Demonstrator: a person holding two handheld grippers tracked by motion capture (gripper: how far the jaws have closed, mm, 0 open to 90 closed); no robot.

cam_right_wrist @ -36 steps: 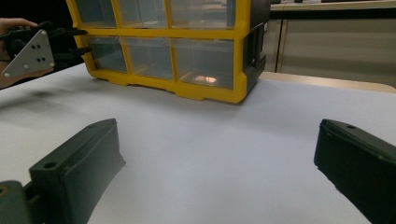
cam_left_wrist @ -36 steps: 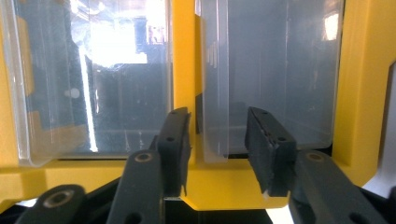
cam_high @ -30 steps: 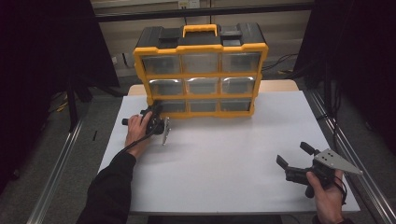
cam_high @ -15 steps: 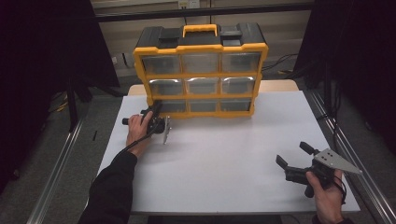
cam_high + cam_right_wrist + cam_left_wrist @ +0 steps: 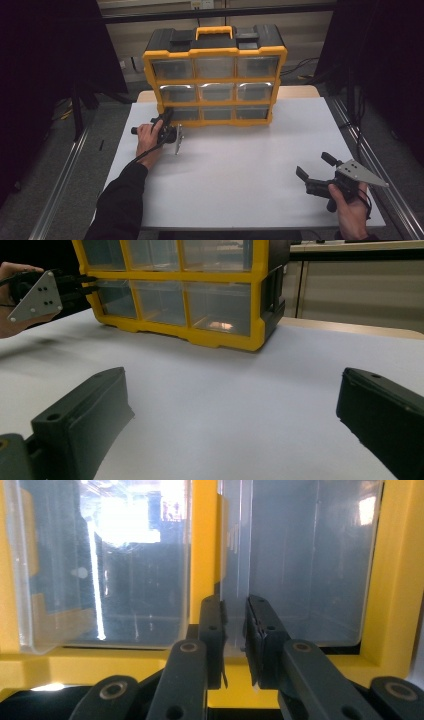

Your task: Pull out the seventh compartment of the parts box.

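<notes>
at the bottom centre the left gripper has its black jaws closed on the thin clear front edge of a plastic drawer at right; another clear drawer sits upper left, both set in a yellow frame.

White table sheet; metal rails alongside; cables behind; dark surroundings.

One organizer, nine drawers, two tools.
</notes>
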